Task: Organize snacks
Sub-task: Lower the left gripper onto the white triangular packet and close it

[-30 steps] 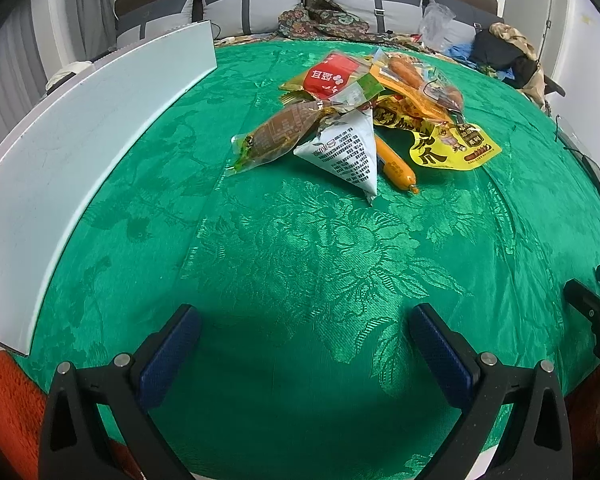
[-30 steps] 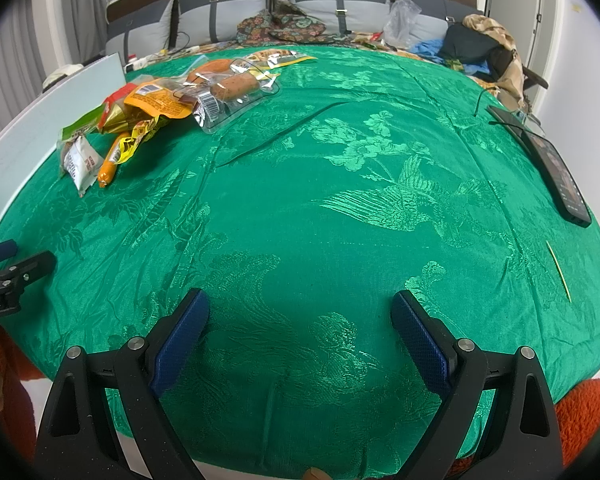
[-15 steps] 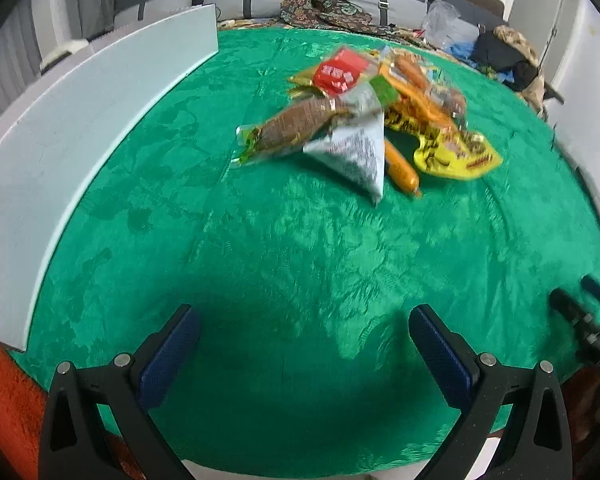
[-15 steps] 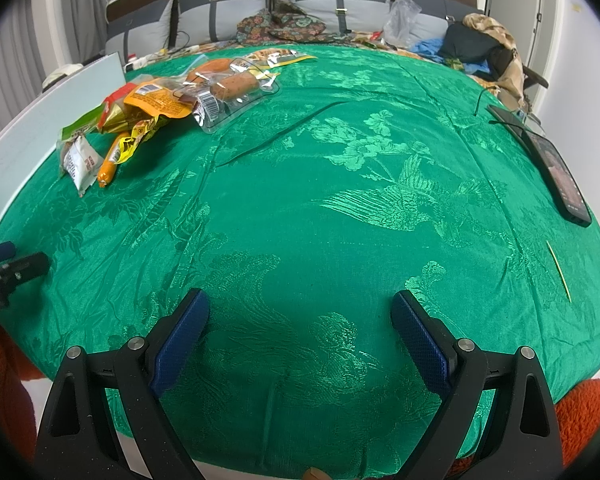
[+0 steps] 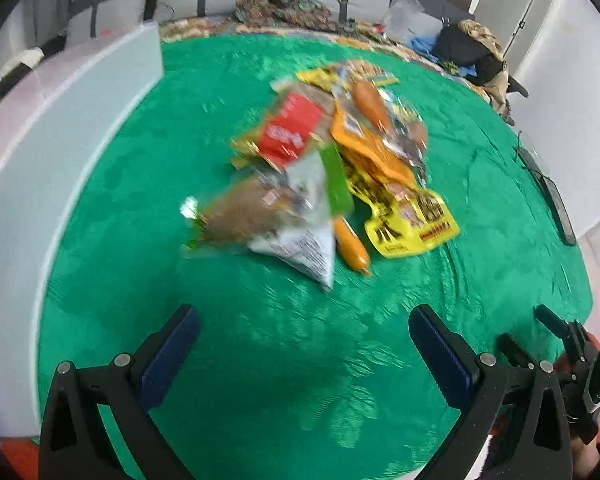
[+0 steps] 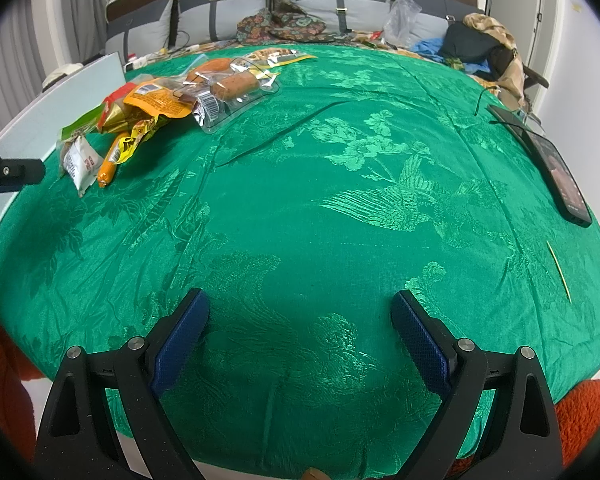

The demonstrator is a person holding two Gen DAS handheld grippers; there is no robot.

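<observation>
Looking along the left gripper [image 5: 304, 344], the left wrist view is motion-blurred; its two blue-padded fingers [image 5: 168, 354] stand wide apart over bare green brocade tablecloth [image 5: 284, 368], holding nothing. The snack pile [image 5: 324, 176] lies farther out, in the middle of the cloth: a brown snack in a clear wrapper [image 5: 248, 212] at its near left, a silver printed sachet [image 5: 304, 252] nearest, an orange sausage [image 5: 352, 246] just right of it, a yellow packet [image 5: 412, 224] to the right, and a red packet [image 5: 290, 132] on the far side. A long white board [image 5: 48, 168] stands along the left edge. The right gripper [image 5: 556, 340] shows at the near right.

In the right wrist view, the right gripper [image 6: 300, 326] also has its jaws spread, empty, above the near cloth [image 6: 300, 208]. The snack pile [image 6: 160, 108] sits at the far left, well apart from it, with a clear-wrapped sausage pack [image 6: 236, 86] at its far end. A phone [image 6: 556, 168] lies at the right edge, and a thin yellow stick [image 6: 559, 270] nearer.
</observation>
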